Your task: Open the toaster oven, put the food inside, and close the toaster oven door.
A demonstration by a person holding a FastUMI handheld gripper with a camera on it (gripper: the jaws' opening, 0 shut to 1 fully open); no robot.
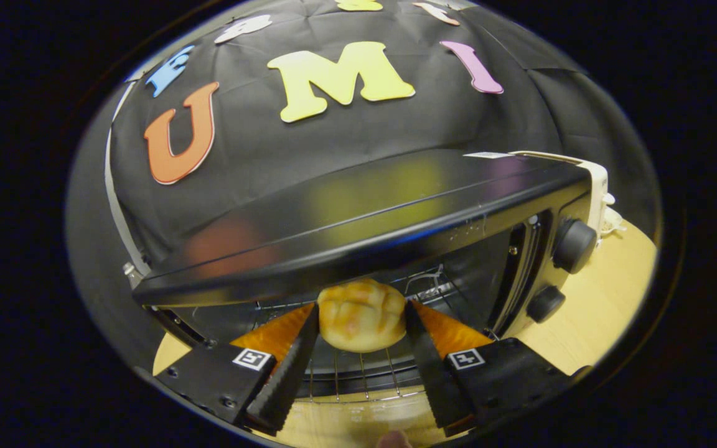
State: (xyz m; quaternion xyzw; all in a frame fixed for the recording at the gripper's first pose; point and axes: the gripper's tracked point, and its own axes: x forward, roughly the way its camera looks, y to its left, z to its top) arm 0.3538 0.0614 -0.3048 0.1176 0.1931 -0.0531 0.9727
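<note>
A black toaster oven [358, 218] stands open in front of me, its wire rack [358, 376] showing in the cavity. A golden, scored bread bun [361, 314] sits between my two fingers at the oven's mouth, above the rack's front part. My gripper [361, 308] is shut on the bun, with one fingertip pressing on each side of it. The deeper part of the cavity behind the bun is dark, with a few rack wires visible. The underside of the bun is hidden, so I cannot tell whether it touches the rack.
Two black knobs [573, 246] [545, 303] sit on the oven's right-hand panel. The oven rests on a light wooden table [601, 305], which extends to the right. Black cloth wall rises behind the oven.
</note>
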